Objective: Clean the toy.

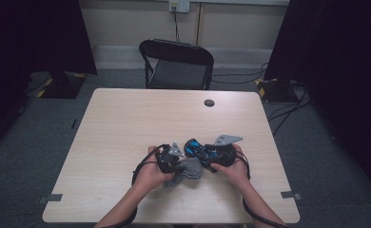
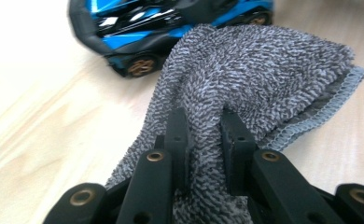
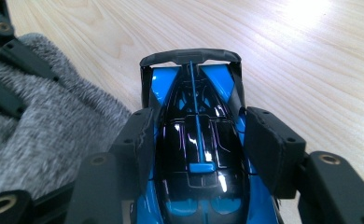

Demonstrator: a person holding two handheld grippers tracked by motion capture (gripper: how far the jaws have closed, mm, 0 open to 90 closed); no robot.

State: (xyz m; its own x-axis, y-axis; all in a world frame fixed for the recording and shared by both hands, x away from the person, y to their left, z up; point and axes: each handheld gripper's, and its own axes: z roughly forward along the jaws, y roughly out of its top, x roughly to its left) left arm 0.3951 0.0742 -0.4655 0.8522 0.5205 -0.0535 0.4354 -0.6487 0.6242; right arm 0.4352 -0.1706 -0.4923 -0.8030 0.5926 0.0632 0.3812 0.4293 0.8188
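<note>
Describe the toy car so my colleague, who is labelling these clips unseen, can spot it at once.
On the near half of the pale wooden table, between the person's two hands, the right gripper clamps a toy car by its sides. It is glossy blue and black with bronze wheels, unlike the fuzzy grey cloth beside it, which the left gripper pinches.

Premises present as a lab or studio room: black curtains (image 1: 31, 33) flank a plain table (image 1: 141, 118), floor cables (image 1: 288, 111), folding chair (image 1: 176, 64), wall socket (image 1: 179, 5).
</note>
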